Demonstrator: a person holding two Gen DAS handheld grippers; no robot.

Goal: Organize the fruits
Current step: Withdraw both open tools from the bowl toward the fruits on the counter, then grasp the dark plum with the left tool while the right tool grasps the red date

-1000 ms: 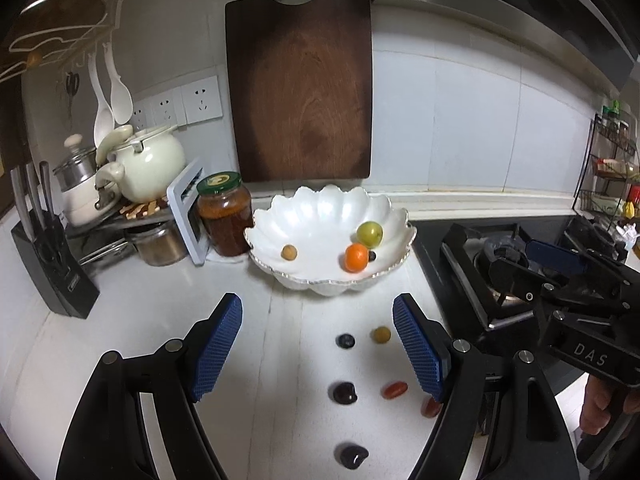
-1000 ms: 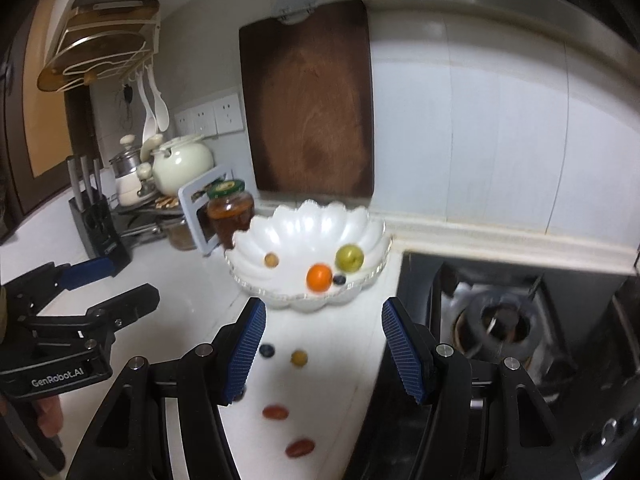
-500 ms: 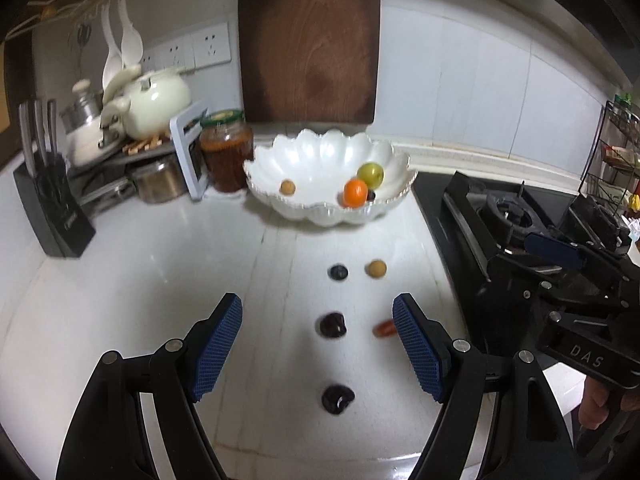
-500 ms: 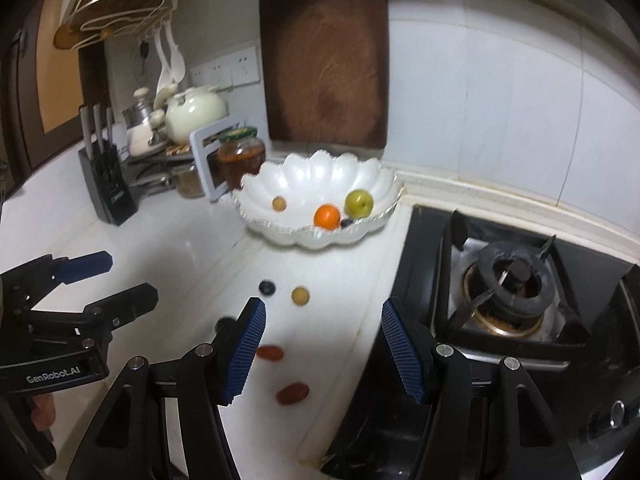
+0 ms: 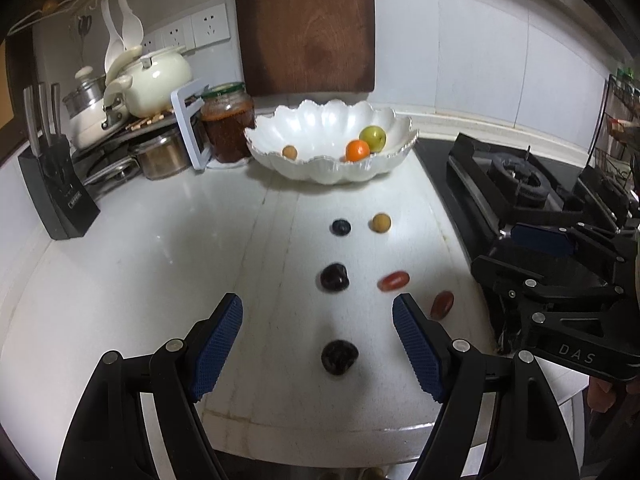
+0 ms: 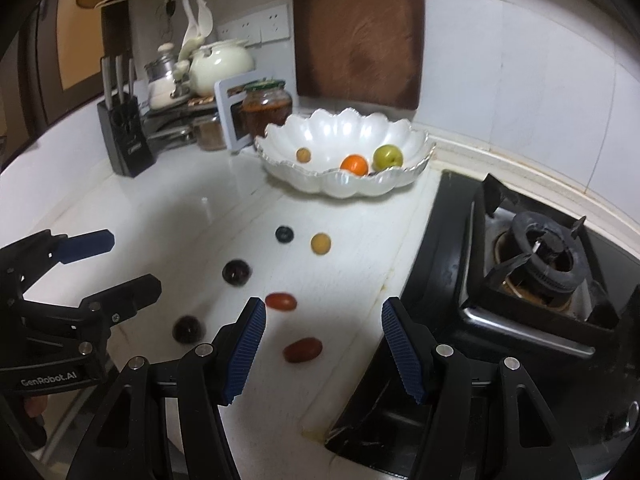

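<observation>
A white scalloped bowl (image 5: 320, 168) (image 6: 416, 142) at the back of the counter holds an orange fruit (image 5: 357, 150), a green fruit (image 5: 372, 138) and a small yellow one (image 5: 289, 152). Several small fruits lie loose on the counter: a blueberry (image 5: 341, 227), a yellow berry (image 5: 381, 223), two dark cherries (image 5: 334, 277) (image 5: 339, 356) and two red tomatoes (image 5: 394, 281) (image 6: 303, 349). My left gripper (image 5: 318, 324) is open and empty above the near cherry. My right gripper (image 6: 323, 330) is open and empty above the near tomato.
A gas stove (image 6: 536, 256) borders the counter on the right. A jar (image 5: 228, 122), a knife block (image 5: 58, 184), pots (image 5: 156, 78) and a rack stand at the back left. A wooden cutting board (image 5: 306, 24) leans on the wall behind the bowl.
Both grippers have drawn back from the bowl toward the counter's front edge, so more loose fruit shows. Both stay open and empty.
</observation>
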